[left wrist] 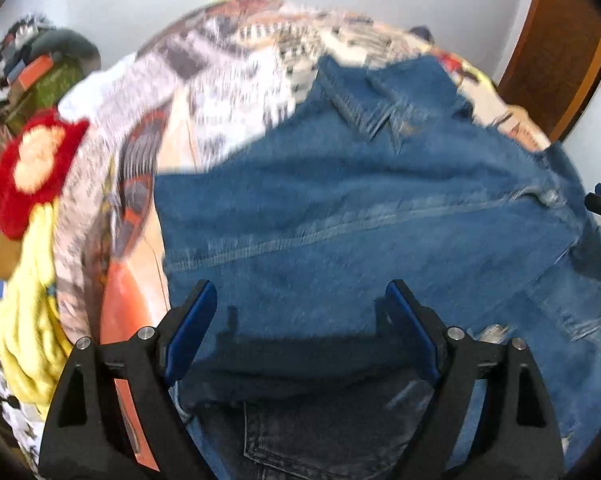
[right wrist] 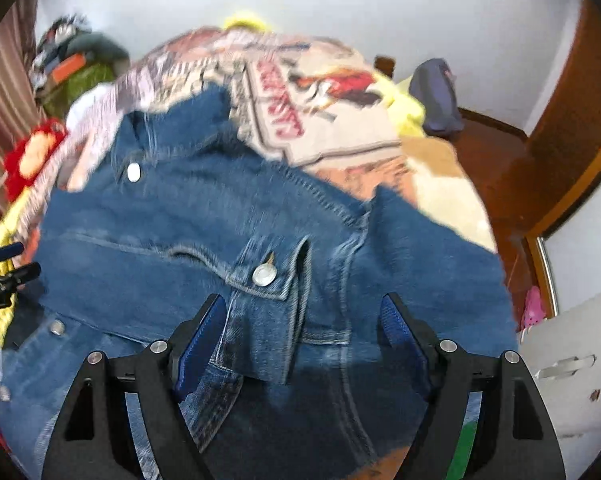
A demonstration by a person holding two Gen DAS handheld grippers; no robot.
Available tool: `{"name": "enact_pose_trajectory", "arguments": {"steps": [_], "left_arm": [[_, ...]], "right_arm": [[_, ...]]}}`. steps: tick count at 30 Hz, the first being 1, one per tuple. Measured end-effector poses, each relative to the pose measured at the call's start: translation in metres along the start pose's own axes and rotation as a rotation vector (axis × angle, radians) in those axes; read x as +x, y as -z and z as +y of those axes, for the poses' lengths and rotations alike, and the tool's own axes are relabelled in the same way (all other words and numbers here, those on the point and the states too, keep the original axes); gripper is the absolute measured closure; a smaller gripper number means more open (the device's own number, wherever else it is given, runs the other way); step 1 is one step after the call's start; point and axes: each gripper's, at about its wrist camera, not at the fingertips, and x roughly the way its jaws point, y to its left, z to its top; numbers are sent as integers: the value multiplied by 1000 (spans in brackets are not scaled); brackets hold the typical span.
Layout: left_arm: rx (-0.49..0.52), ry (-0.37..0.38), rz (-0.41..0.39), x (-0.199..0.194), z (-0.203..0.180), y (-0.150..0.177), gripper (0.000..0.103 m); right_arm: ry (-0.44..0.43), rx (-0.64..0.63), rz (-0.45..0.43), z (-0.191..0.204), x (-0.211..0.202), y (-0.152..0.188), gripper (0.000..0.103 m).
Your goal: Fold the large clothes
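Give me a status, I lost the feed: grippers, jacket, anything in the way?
Left gripper open, right gripper open, both over the denim jacket. Jacket lies partly folded on the bed cover. Nothing on it.

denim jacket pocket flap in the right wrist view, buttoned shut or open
Shut, as far as the blur allows: the pocket flap lies flat on the denim jacket with its metal button showing through near the point.

Both grippers (left wrist: 300, 312) (right wrist: 302, 328) look black-framed, with blue pads and silver screws.
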Motion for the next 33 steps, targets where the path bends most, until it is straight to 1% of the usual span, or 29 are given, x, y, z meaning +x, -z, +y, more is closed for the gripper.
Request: {"name": "enact_pose_trajectory", "arguments": {"steps": [3,6,9,12,15,18,20,22,24,26,28,30,33], "left_arm": [[8,4,-73,-20,-11,-18,17],[14,38,-141,-39,-27,-37,16],[22,82,-181,-47,-45,-53,15],[42,118,-189,-46,-66,-64,14],[78,144,-168,-36,-90,-69,14],[118,167,-125,-20,-112,-69,14],[139,177,-94,-8,-125,-66,14],[153,194,-46,9,-137,-63,14],[162,209,-3,21,-146,-60,14],[173,215,35,32,-152,-57,14],[181,216,55,39,-158,-55,14],[191,219,69,44,-163,-54,14],[200,222,88,52,-167,-51,14]], "right_arm": [[-11,61,-58,-20,-25,-4,25],[-18,128,-92,-42,-43,-5,24],[-24,207,-114,-70,-59,2,23],[-12,289,-121,-101,-68,13,21],[-3,387,-96,-136,-67,31,20],[11,482,-17,-169,-54,54,20],[5,540,20,-186,-44,70,20],[-27,623,72,-205,-28,87,20],[-68,694,103,-218,-15,101,20],[-115,773,126,-230,-1,111,20],[-155,827,134,-239,10,116,20],[-188,854,137,-243,21,115,20],[-209,882,145,-248,34,117,21]]}}
